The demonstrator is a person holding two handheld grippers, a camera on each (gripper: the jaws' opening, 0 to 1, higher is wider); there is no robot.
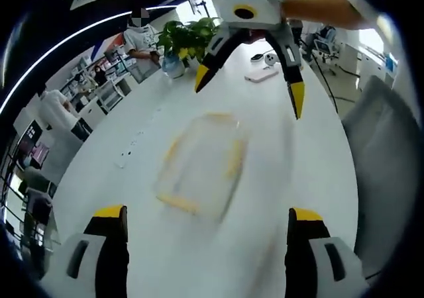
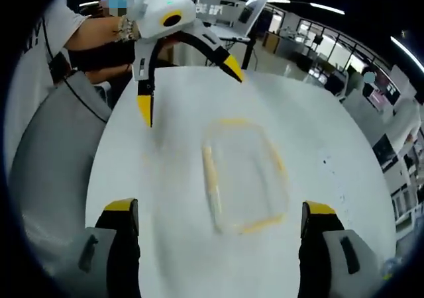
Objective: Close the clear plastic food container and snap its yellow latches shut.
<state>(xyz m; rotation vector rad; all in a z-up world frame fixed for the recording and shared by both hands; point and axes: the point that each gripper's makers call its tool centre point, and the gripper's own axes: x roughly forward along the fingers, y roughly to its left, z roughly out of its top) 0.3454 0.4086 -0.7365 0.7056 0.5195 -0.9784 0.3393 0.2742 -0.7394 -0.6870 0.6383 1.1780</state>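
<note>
A clear plastic food container (image 1: 201, 167) with yellow latches lies flat on the white table (image 1: 278, 179), blurred by motion. It sits ahead of my left gripper (image 1: 207, 225), which is open and empty. My right gripper (image 1: 248, 86) comes in from the far side, jaws wide apart above the container's far end. In the right gripper view the same container (image 2: 244, 176) lies between and beyond my right gripper's (image 2: 220, 218) open jaws. The left gripper (image 2: 189, 86) hangs open over the table beyond it. Neither gripper touches the container.
A potted plant (image 1: 184, 40) and small objects (image 1: 264, 69) stand at the table's far end. A grey chair (image 1: 384, 159) is at the right edge. A person (image 1: 142, 43) stands behind the table. An open laptop (image 2: 255, 10) sits far off.
</note>
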